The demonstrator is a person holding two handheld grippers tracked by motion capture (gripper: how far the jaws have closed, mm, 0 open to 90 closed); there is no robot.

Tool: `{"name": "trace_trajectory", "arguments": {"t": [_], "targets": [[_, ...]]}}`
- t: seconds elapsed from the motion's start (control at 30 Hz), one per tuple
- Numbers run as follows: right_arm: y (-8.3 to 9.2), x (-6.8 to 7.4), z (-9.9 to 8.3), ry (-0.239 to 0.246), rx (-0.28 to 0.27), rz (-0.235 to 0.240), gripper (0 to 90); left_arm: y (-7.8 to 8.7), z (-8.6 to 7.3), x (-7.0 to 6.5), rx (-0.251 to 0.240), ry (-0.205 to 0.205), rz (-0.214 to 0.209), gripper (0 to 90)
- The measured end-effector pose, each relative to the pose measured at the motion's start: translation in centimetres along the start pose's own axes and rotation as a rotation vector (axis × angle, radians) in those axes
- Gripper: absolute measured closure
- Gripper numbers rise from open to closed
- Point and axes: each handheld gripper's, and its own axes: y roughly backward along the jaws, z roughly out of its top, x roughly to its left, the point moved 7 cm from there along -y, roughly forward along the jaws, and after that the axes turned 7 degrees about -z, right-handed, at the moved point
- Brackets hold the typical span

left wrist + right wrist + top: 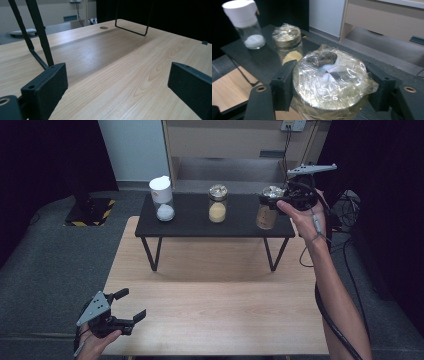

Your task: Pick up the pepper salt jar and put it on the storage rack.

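Note:
Three jars stand on a low black shelf [190, 227] at the far side of the wooden table [215, 310]. At the left is a white-capped jar [162, 200] [249, 25] holding white powder. In the middle is a gold-lidded jar [217, 204] [288, 40] holding yellow powder. My right gripper [272, 197] [329, 85] is shut on the plastic-wrapped gold lid of the right jar [266, 215] [329, 75], a pad [283, 85] pressing on each side. Whether this jar touches the shelf I cannot tell. My left gripper [132, 304] [117, 85] hovers open, holding nothing, over the table's near left corner.
The shelf's thin black legs [37, 32] [152, 255] rest on the table. Grey floor surrounds the table, with a yellow-striped base [92, 212] at the far left and cables [345, 205] at the far right. A pale cabinet [230, 140] stands behind the shelf.

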Motion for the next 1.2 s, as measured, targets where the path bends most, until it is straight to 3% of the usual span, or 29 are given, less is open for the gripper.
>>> {"name": "trace_trajectory", "arguments": {"t": [0.7, 1.2], "targets": [[-4.3, -0.4, 0.0, -0.037, 0.025, -0.111, 34.3, 0.0, 0.0, 0.1, 0.001, 0.005, -0.002, 1.9], [-6.3, -1.3, -0.9, -0.063, 0.045, -0.140, 34.3, -0.1, -0.1, 0.2, 0.002, 0.011, -0.002, 1.9]]}}
